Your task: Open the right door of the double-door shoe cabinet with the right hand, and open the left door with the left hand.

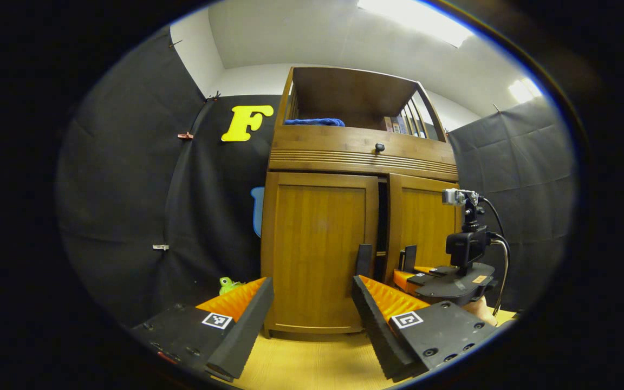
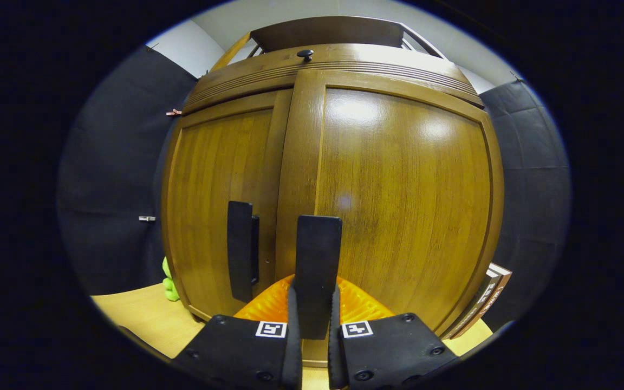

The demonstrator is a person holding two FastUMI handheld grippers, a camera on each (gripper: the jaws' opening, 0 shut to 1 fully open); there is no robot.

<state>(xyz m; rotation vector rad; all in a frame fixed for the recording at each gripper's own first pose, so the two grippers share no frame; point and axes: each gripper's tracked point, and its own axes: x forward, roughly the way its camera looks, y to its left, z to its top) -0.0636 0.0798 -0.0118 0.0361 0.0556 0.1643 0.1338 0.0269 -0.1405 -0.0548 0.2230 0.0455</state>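
**Right gripper clamped on the right door's handle, left gripper wide and waiting**

I'm looking along my left gripper (image 1: 312, 309) and its fingers are spread far apart, holding nothing, hovering low over the yellow wooden tabletop (image 1: 312, 363) and aimed at the brown wooden double-door shoe cabinet (image 1: 355, 157). The cabinet stands upright straight ahead, against the black cloth wall. Its left door (image 1: 317, 249) sits flush and closed; its dark vertical handle (image 1: 364, 260) stands at the door's inner edge, untouched. The right door (image 1: 423, 227) is cracked ajar, with a dark gap showing between the two doors.

Off to the right in the same view I see my right gripper (image 1: 407, 265), level and pointing into the cabinet, its camera mast upright, cables looping behind, and a bit of the hand (image 1: 480, 311) under it.

In the right gripper view, the right gripper (image 2: 312, 325) has its fingers pinched nearly together on the right door's dark upright handle (image 2: 317, 265), gripping it from both sides. The right door (image 2: 404, 206) looms close and glossy. The left door's handle (image 2: 241, 249) stands just beside.

A small green toy (image 1: 229, 284) sits on the table by the cabinet's left foot, and a blue cloth (image 1: 314, 122) lies on the open top shelf above the black drawer knob (image 1: 379, 147).
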